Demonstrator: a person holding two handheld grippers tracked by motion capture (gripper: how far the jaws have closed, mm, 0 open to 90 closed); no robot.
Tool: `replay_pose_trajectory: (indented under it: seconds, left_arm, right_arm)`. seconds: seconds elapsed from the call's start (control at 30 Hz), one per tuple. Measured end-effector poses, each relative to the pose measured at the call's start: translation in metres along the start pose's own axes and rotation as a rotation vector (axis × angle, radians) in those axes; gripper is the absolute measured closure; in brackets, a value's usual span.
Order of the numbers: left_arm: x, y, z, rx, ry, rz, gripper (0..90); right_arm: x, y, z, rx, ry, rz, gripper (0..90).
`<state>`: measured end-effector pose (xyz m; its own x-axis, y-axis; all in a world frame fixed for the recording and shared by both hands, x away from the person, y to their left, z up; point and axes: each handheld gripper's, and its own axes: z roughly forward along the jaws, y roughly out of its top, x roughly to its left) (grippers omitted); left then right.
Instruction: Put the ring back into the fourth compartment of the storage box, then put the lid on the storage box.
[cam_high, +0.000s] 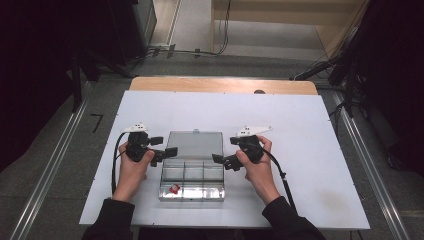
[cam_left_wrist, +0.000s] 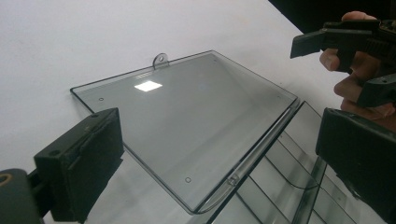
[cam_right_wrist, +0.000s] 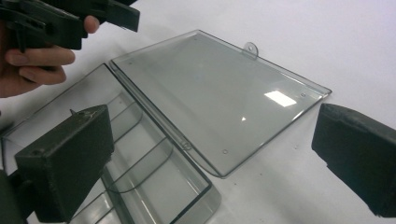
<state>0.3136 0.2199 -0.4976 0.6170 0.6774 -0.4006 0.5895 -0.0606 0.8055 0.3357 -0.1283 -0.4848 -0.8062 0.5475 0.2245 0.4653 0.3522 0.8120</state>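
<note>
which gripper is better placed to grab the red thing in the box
Probably the left gripper: the red item sits in the front-left compartment of the clear box, nearer it. The right gripper is open too, across the box.

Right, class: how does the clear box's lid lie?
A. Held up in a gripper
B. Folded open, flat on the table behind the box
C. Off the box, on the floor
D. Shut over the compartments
B: the lid lies flat on the table, hinged behind the open box; both grippers hang open beside it.

My high view looks down and forward over the worktop; both gripper views sit close, apparently facing inward, sharing the clear lid.
</note>
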Motion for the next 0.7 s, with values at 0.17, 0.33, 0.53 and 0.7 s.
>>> replay_pose_trajectory:
  seconds: [0.17,0.33,0.53,0.7]
  left_arm:
    - [0.001,-0.001,0.004,0.012,0.018,-0.020,2.5]
    - [0.004,-0.003,0.008,0.026,0.043,-0.053,5.4]
    - [0.010,-0.007,0.012,0.047,0.058,-0.102,9.2]
    - [0.013,-0.008,0.017,0.055,0.065,-0.137,12.6]
  right_arm:
    - [-0.005,0.000,0.005,0.014,-0.009,0.037,0.0]
    - [-0.010,0.001,0.009,0.011,-0.014,0.103,0.0]
    - [-0.015,-0.001,0.016,0.019,-0.014,0.171,4.2]
    - [-0.017,-0.002,0.019,0.037,-0.015,0.202,10.1]
